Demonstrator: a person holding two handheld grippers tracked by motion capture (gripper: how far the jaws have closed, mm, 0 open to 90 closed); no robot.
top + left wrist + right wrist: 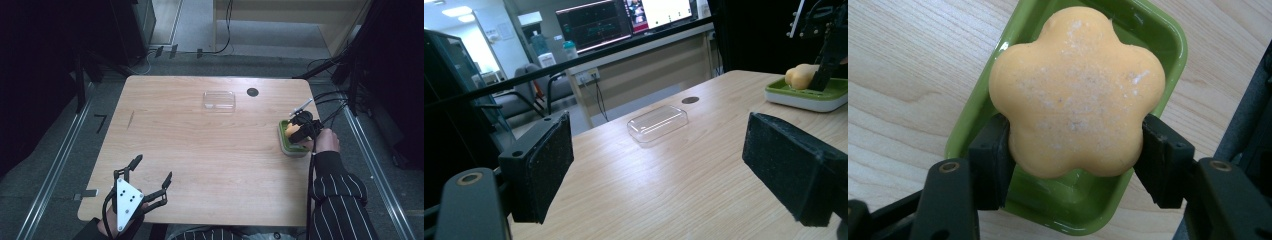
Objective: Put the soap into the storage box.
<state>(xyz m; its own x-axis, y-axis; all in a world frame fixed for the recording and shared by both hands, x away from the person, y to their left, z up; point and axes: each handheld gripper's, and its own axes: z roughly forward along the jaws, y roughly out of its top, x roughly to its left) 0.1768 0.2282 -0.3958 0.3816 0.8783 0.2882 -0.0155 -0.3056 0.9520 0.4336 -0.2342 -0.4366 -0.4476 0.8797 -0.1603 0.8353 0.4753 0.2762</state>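
Fig.: Light wooden table w/ rounded corners (210, 150), seen from above; person's striped sleeve (340, 200) enters at lower right. Clear rectangular plastic lid (219, 100) lies near the far edge, centre, well apart from both hands; small dark round grommet (252, 92) just beside it. Green rectangular plastic soap dish w/ pale base (1168, 45) sits near the table's right edge. Left gripper (150, 175) hovers at the near-left corner, jaws wide apart, nothing betw. them; its own view looks across bare wood toward the lid. Right gripper (1075, 145) is over the dish, jaws clamped on the orange flower-shaped soap bar (1078, 90), pads pressing opposite lobes at the bar's lower half. The soap is directly over the dish's hollow; whether it rests on the dish floor or hangs just above it cannot be told. Step in hand, as judged: soap handled at the dish, either seating or lifting. To do it well: keep grip square across the two side lobes, since the rounded, prob. slick surface could squirt out if pressure is uneven; move straight vert., no drag against the dish wall, else the light dish may slide or tip; keep the bar level; ease pressure only once the bar is fully borne from below.
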